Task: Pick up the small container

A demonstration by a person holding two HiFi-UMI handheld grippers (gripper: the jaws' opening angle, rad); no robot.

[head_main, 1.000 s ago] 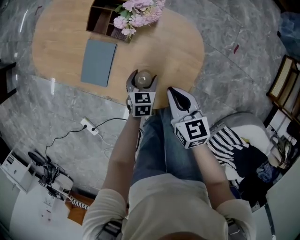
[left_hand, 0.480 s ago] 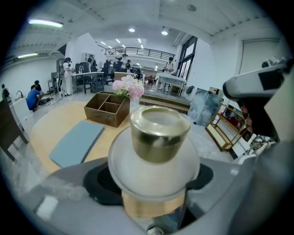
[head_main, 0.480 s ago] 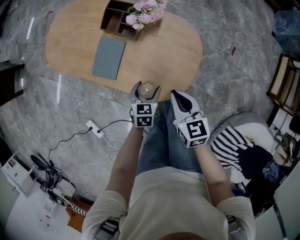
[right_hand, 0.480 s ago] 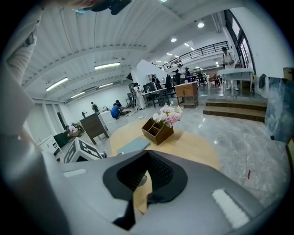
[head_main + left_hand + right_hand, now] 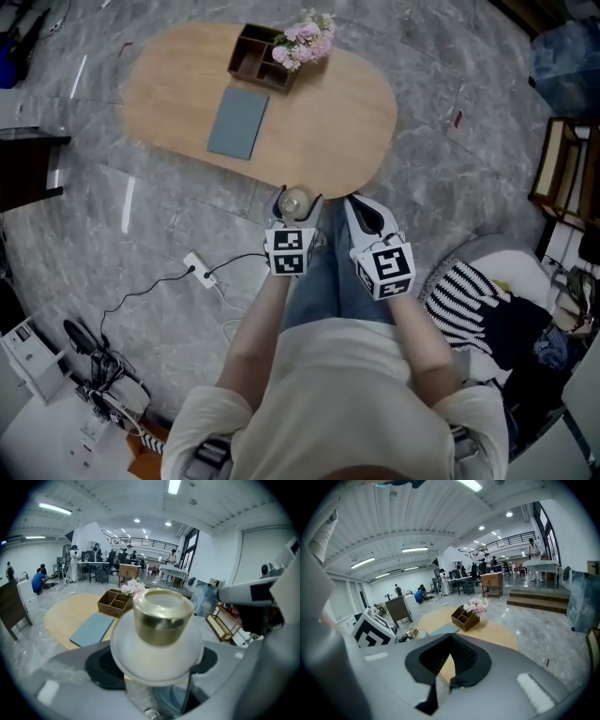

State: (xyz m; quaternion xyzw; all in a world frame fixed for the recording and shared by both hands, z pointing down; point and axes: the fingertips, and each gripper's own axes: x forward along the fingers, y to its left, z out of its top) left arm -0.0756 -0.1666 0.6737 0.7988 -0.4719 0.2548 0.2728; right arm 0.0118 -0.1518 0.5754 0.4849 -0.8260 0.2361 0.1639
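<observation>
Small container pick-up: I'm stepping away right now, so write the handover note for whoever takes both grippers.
Left gripper: shut on the small white round container with a gold cap.
Right gripper: shut, empty, beside the left one.
The container is held in the air, just off the near edge of the oval wooden table.
Done: grasp and lift.
Left: only to keep the grip steady.

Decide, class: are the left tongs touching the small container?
Touching. The left gripper view shows the small container clamped in the left tongs, both pads against its white body.
</observation>
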